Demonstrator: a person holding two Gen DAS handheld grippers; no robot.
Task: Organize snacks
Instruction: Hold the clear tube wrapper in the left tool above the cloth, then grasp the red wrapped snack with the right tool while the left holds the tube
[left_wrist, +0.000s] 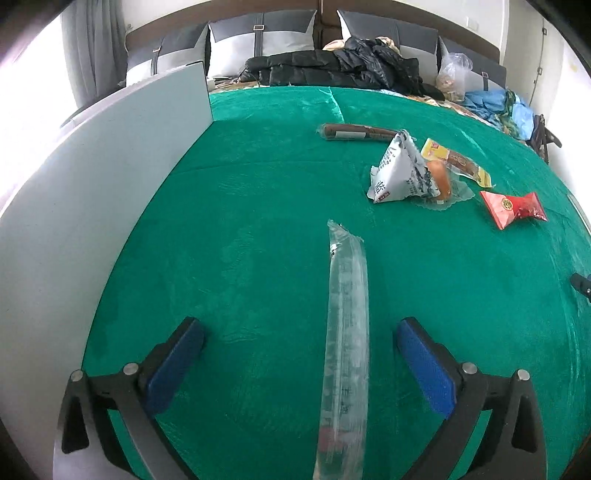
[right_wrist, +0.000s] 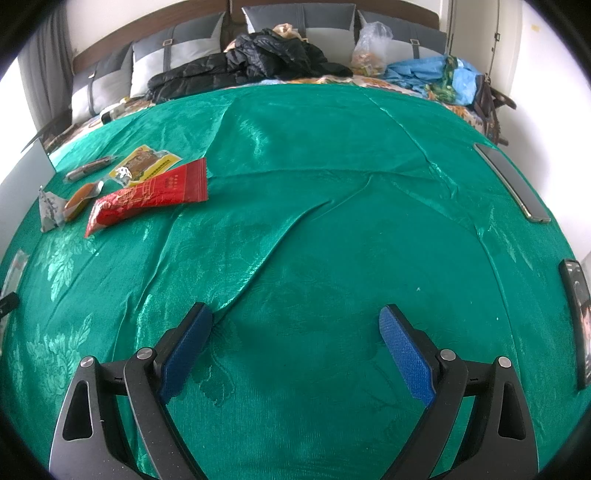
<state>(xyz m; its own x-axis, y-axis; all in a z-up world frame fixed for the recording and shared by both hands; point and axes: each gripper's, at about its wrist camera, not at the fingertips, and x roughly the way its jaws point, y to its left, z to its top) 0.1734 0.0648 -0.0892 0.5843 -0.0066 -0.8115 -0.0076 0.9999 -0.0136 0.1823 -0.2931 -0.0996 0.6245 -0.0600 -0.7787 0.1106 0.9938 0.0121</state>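
Clear crinkly plastic long snack sleeve (left_wrist: 345, 332) lies free between the wide-open left gripper (left_wrist: 301, 334), pointing twelve o'clock; light, slippery, probably best pinched mid-length; right gripper (right_wrist: 295, 325) open, empty

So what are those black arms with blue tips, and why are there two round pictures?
Each is a hand-held grabbing tool; a person holds one in each hand. A small camera sits on each and looks along its two fingers, and its wide lens makes the picture round. One picture is from the left tool, the other from the right tool. Both are open and hold nothing. Between the left tool's blue pads a long clear packet lies loose on the green cloth. Further off are more snacks: a white packet, a red packet, a yellow packet and a brown stick. Under the right tool there is only cloth.
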